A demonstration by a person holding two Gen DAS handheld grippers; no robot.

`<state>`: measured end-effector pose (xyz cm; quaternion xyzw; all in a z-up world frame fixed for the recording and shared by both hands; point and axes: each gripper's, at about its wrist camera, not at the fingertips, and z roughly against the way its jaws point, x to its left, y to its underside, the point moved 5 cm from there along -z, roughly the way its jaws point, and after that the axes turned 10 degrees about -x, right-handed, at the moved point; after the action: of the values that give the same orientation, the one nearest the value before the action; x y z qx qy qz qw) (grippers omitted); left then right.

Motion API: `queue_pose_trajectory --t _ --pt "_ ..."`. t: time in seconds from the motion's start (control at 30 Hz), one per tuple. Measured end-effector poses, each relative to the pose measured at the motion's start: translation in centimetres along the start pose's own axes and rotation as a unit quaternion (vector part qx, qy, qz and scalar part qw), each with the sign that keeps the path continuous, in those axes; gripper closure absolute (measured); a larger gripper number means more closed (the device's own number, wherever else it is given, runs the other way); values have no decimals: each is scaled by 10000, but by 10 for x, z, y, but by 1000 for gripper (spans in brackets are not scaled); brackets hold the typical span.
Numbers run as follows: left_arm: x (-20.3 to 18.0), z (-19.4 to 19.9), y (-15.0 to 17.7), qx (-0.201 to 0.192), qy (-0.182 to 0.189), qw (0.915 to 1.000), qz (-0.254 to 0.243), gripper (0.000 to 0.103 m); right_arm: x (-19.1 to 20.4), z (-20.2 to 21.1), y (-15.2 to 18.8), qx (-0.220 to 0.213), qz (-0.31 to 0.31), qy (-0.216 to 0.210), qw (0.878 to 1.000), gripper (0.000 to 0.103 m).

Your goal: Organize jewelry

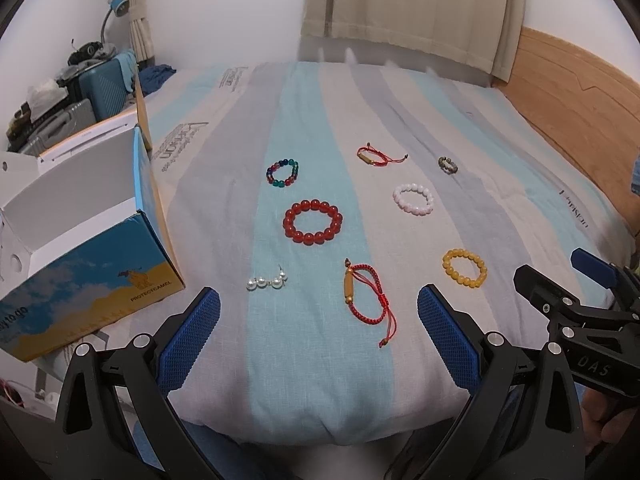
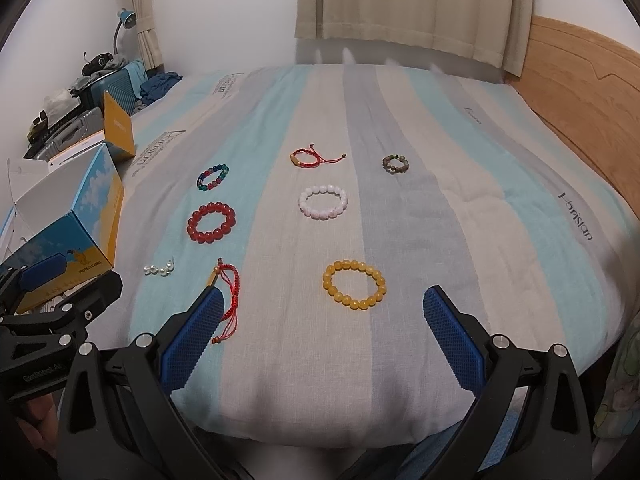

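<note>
Several bracelets lie on the striped bed sheet (image 1: 320,352). Nearest my left gripper (image 1: 318,304) are a red cord bracelet (image 1: 366,296) and a pearl piece (image 1: 267,281); beyond lie a red bead bracelet (image 1: 313,221), a multicolour one (image 1: 283,173), a pink-white one (image 1: 413,199) and a yellow one (image 1: 464,268). My right gripper (image 2: 323,304) is open and empty just short of the yellow bracelet (image 2: 355,285). Both grippers are open, above the sheet's front edge. An open blue-and-yellow box (image 1: 86,264) stands at the left.
A second red cord bracelet (image 2: 310,158) and a small greenish bead ring (image 2: 395,163) lie farther back. Suitcases and clutter (image 1: 72,96) stand beyond the box. A wooden headboard (image 2: 580,92) runs along the right side. Curtains hang behind the bed.
</note>
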<state>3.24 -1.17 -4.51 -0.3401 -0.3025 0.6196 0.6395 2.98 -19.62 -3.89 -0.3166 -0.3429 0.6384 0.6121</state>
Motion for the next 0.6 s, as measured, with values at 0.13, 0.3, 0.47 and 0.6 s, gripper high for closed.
queue_pose_trajectory --t 0.13,0.3,0.47,0.6 --pt "2 1 0 0 0 10000 -5 6 0 1 0 -5 18 2 10000 7" --pt "4 1 0 6 -18 10000 -12 6 0 1 0 -1 15 -2 10000 7" --pt "6 2 1 10 -47 10000 -2 6 1 1 -1 -3 21 3 10000 7" --pt "6 2 1 9 -48 10000 -5 6 1 1 -1 -5 20 1 10000 7"
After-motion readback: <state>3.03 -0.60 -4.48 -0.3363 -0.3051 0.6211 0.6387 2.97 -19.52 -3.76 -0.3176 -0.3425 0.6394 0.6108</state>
